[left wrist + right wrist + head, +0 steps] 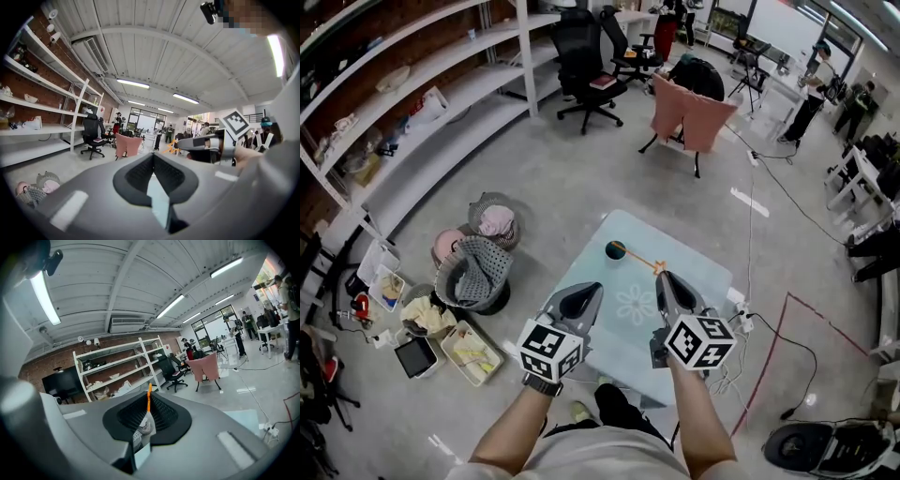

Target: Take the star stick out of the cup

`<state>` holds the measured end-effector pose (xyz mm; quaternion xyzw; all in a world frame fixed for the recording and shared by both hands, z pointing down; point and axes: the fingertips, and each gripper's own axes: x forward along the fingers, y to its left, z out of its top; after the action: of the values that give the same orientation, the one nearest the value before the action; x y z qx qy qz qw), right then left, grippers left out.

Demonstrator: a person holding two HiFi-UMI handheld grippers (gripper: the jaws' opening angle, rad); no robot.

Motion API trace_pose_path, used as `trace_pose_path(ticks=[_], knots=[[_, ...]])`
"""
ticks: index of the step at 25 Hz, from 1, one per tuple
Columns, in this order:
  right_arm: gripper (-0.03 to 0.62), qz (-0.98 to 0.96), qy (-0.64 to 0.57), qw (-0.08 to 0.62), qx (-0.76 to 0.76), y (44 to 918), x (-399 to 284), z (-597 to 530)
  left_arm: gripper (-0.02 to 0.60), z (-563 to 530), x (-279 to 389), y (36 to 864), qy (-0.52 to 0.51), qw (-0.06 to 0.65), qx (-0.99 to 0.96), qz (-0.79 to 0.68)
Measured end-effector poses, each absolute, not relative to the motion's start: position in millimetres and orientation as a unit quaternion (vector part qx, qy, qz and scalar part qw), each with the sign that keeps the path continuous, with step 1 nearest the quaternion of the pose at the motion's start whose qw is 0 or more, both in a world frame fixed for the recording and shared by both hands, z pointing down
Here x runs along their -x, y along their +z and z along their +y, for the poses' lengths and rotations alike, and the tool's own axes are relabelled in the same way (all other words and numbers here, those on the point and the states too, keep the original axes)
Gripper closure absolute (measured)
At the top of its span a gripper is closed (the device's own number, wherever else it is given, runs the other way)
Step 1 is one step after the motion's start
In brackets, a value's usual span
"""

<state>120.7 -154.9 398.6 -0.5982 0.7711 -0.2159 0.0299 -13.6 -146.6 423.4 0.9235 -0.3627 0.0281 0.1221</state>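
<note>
While the left gripper (589, 289) hovers over the bench (698, 274) with its jaws pressed together on nothing, the right gripper (664, 277) has its jaws clamped on the orange star stick (643, 262). The stick runs back to the dark cup (616, 249); whether its tip sits inside, I can't tell.

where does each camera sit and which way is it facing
Head view: on the person's head, facing steeply down at the table, cup, left gripper, right gripper and both forearms.
Left gripper view: on the left gripper, facing across the room; its shut, empty jaws and the right gripper show.
Right gripper view: on the right gripper, tilted up toward shelves; jaws shut on the star stick.
Shared: all three show the pink chair.
</note>
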Motion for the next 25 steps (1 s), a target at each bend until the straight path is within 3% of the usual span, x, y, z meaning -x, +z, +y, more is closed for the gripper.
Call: trace_pose_path(ticks=[25], knots=[[0.566, 0.815, -0.1, 0.065, 0.568, 286, -80, -95, 0.575, -112, 49, 324, -0.004, 0.07, -0.92, -0.385]])
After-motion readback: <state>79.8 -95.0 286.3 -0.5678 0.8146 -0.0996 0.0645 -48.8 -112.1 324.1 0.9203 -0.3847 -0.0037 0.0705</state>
